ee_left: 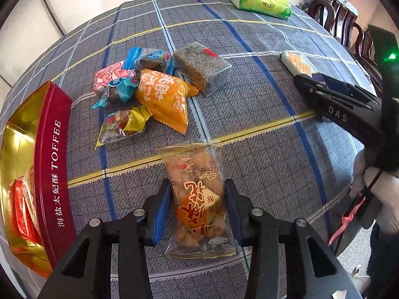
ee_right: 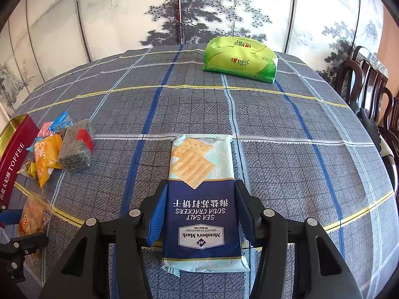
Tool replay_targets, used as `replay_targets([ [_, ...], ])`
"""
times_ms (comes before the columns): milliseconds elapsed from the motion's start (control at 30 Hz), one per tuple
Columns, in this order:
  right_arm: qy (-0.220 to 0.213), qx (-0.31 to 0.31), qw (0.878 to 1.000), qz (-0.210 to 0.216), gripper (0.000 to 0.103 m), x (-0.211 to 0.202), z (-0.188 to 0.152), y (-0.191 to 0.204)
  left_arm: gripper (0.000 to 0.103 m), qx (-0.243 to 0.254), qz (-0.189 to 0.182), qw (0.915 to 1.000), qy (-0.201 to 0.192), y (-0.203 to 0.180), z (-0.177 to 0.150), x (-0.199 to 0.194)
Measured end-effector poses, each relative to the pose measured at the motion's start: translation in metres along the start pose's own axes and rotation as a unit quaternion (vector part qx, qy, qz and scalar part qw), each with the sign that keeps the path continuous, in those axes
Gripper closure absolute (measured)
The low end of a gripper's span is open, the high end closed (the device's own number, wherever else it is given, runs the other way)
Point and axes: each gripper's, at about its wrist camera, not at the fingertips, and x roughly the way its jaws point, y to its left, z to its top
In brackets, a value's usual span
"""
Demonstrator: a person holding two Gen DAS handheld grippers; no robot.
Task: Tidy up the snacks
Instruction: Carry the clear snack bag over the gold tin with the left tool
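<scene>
My left gripper [ee_left: 198, 206] is shut on a clear orange snack packet [ee_left: 199, 199], held just above the tablecloth. A red toffee tin [ee_left: 53, 164] stands open at the left with red packets inside. A pile of snacks lies beyond: an orange bag [ee_left: 164, 99], a yellow packet [ee_left: 122, 127], blue candies [ee_left: 149, 59], a pink packet [ee_left: 107, 78], a grey seed bar [ee_left: 202, 67]. My right gripper [ee_right: 199, 209] is shut on a blue soda cracker pack [ee_right: 202, 199]; it shows at the right in the left wrist view [ee_left: 304, 74].
A green tissue pack [ee_right: 239, 59] lies at the far side of the round checked table [ee_right: 299, 164]. Dark wooden chairs [ee_right: 369, 84] stand at the right. A painted screen [ee_right: 174, 10] is behind the table.
</scene>
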Motion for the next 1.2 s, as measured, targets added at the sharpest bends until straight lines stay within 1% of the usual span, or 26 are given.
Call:
replay_targets([
  [200,0.0,0.0,1.0,-0.001,0.049,0.0,0.0,0.0,0.065,-0.002,-0.014,0.9999,0.006,0.004,-0.007,-0.005],
  [300,0.0,-0.001,1.0,-0.001,0.05,0.0,0.0,0.0,0.065,-0.003,-0.011,0.9999,0.006,0.007,-0.012,-0.009],
  [500,0.0,-0.001,1.0,-0.001,0.049,0.0,0.0,0.001,0.066,0.0,-0.013,0.9999,-0.004,0.012,-0.018,-0.02],
  [600,0.0,-0.001,1.0,-0.001,0.05,0.0,0.0,0.001,0.066,0.002,-0.021,0.9998,-0.008,0.014,-0.018,-0.024],
  [700,0.0,-0.001,1.0,-0.002,0.05,0.0,0.0,0.001,0.066,-0.005,-0.029,0.9995,-0.012,0.019,-0.02,-0.029],
  [967,0.0,-0.001,1.0,-0.002,0.05,0.0,0.0,0.001,0.066,-0.028,-0.03,0.9989,-0.024,0.041,-0.023,-0.049],
  [1100,0.0,-0.001,1.0,-0.003,0.05,0.0,0.0,0.001,0.066,-0.037,-0.015,0.9987,-0.033,0.06,-0.024,-0.063],
  [1200,0.0,-0.001,1.0,-0.003,0.05,0.0,0.0,0.001,0.066,-0.047,-0.001,0.9978,-0.046,0.081,-0.024,-0.077],
])
